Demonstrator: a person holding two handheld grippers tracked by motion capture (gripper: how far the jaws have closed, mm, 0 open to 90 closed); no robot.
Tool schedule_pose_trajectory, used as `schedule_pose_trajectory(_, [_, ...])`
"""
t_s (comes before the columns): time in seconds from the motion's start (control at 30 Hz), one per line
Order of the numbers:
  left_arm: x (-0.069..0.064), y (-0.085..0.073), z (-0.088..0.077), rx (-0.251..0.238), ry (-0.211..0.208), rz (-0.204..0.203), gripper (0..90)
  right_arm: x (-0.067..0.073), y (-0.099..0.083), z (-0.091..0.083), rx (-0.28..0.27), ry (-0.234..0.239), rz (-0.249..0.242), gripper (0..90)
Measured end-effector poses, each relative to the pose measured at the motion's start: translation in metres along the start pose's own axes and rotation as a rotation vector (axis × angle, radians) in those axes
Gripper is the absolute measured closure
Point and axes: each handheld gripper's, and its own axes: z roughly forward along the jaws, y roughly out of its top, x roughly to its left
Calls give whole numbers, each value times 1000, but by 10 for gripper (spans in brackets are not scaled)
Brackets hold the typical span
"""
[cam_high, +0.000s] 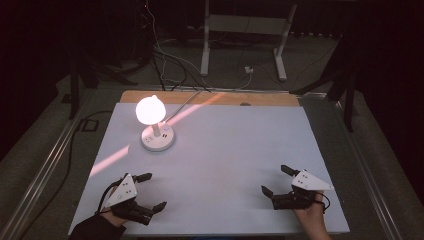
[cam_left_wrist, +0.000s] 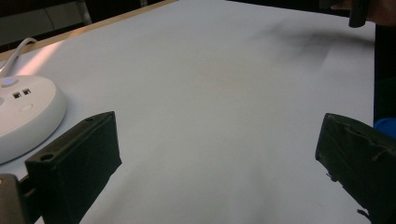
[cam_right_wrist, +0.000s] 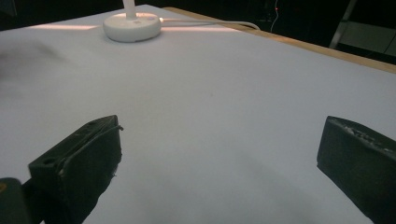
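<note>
Left tool (cam_high: 152, 191) at table (cam_high: 225, 150) 7 o'clock, jaws wide, empty. Right tool (cam_high: 276, 180) at 5 o'clock, likewise gaping, empty. Lit lamp (cam_high: 156, 125) at 11 o'clock, switch probably on base.

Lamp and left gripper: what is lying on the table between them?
Nothing: in the high view, bare white table separates the lamp from the left gripper.

Lamp (cam_high: 156, 127) far left on table (cam_high: 240, 150); tools near edge, well apart.

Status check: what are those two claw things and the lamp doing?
Left hand-held gripper open, empty. Right hand-held gripper open, empty. Lit round white plastic lamp untouched; nothing between.
</note>
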Motion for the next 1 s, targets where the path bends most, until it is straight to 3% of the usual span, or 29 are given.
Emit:
schedule_pose_trajectory(0.27, [1, 0, -1, -5, -2, -10, 6, 3, 3, 1, -5, 4, -42, 0])
schedule_pose_trajectory(0.73, [-1, -2, -4, -6, -1, -20, 6, 0, 4, 9, 34, 24, -4, 0])
schedule_pose_trajectory(1.0, [-4, -2, -6, 6, -4, -8, 5, 8, 8, 7, 23, 13, -39, 0])
